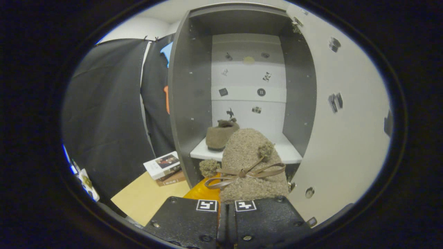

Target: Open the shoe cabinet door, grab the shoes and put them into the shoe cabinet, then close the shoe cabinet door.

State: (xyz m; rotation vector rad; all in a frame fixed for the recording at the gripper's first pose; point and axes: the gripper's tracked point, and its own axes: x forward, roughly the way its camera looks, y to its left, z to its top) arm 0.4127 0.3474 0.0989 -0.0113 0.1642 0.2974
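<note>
Shoe (250, 166) in fuzzy tan fabric with a ribbon bow, clamped between the closed fingers of the gripper (226, 207).
At twelve o'clock beyond it, the shoe cabinet (189, 86) stands open, a second shoe (220, 135) on its white shelf (290, 154); books (164, 168) lie at ten o'clock.

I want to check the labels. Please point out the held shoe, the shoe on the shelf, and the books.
held shoe (247, 157): gripper view, fuzzy upper.
shelf shoe (218, 135): gripper view, its side.
books (162, 165): gripper view, top cover.
</note>
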